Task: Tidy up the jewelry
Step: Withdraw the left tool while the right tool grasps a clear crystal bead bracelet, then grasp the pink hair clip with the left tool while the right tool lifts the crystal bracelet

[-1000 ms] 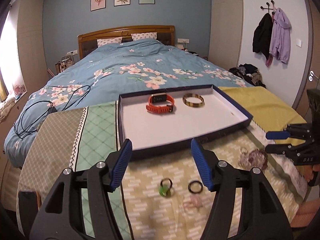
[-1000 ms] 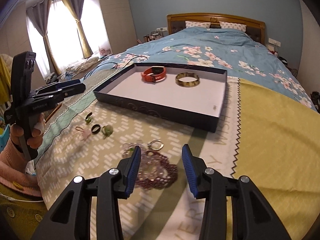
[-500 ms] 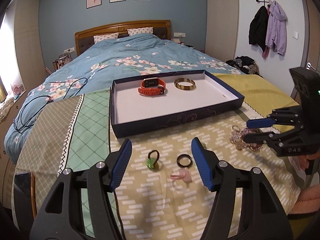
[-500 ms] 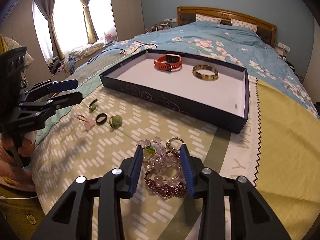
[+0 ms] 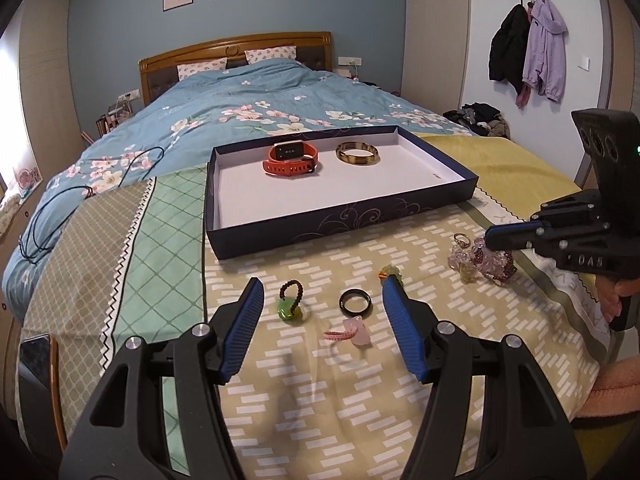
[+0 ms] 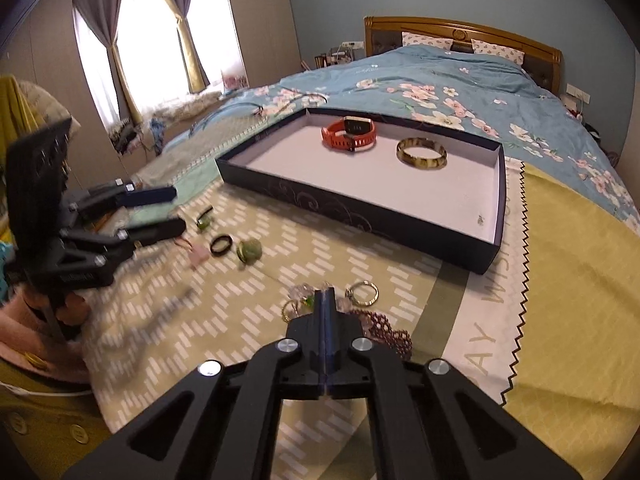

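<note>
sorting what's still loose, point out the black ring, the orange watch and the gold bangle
black ring [image 5: 355, 303]: left wrist view, near side of its band, on the cloth.
orange watch [image 5: 291, 159]: left wrist view, front of its strap, inside the tray.
gold bangle [image 6: 421, 153]: right wrist view, near side of its band, inside the tray.

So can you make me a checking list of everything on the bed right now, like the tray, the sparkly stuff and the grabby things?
Surface: patterned cloth spread over the foot of the bed.
Job's things: navy tray holding an orange watch and a gold bangle; still on the cloth are a green pendant, black ring, pink charm, bead bracelet pile and small ring.
Clutter: phone at the cloth's left edge.
Grippers: left gripper open above the small pieces; right gripper shut at the bead pile, grasp itself hidden.
Cables: black cable looped on the duvet.
Surroundings: jackets on wall hooks, curtained window.
</note>
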`<act>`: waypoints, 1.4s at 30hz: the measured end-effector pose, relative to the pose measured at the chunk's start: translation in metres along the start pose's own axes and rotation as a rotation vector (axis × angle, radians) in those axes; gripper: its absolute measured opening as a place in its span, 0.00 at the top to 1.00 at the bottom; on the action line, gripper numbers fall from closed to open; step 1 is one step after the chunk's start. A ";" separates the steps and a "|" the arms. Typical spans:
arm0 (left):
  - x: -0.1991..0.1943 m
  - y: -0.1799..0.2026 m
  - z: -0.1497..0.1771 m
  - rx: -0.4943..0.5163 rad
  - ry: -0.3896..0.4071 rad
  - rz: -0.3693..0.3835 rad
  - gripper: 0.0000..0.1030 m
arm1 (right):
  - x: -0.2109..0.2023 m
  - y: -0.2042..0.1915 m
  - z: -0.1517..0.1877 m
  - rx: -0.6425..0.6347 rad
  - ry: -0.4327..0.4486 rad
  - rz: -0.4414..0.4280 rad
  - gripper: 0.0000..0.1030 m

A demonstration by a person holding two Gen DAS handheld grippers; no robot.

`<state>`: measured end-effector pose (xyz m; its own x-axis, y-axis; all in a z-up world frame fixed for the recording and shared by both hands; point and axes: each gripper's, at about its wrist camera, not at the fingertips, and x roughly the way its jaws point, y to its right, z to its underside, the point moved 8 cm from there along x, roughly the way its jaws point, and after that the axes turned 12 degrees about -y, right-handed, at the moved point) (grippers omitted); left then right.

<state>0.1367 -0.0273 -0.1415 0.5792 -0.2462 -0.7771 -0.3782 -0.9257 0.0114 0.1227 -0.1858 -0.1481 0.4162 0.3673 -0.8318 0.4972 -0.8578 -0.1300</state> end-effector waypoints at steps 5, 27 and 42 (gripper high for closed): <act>-0.001 0.003 0.001 0.004 0.001 0.006 0.41 | -0.009 -0.001 -0.006 0.006 0.028 -0.006 1.00; 0.000 -0.001 0.005 -0.005 -0.006 0.017 0.41 | -0.004 -0.001 -0.004 -0.012 0.015 0.023 0.93; 0.000 0.003 0.006 -0.004 -0.015 0.042 0.41 | -0.039 0.009 -0.025 0.077 0.136 -0.037 0.93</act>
<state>0.1310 -0.0280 -0.1449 0.5517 -0.2807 -0.7854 -0.3993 -0.9156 0.0468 0.1300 -0.1985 -0.1037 0.5006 0.4398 -0.7456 0.4562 -0.8661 -0.2045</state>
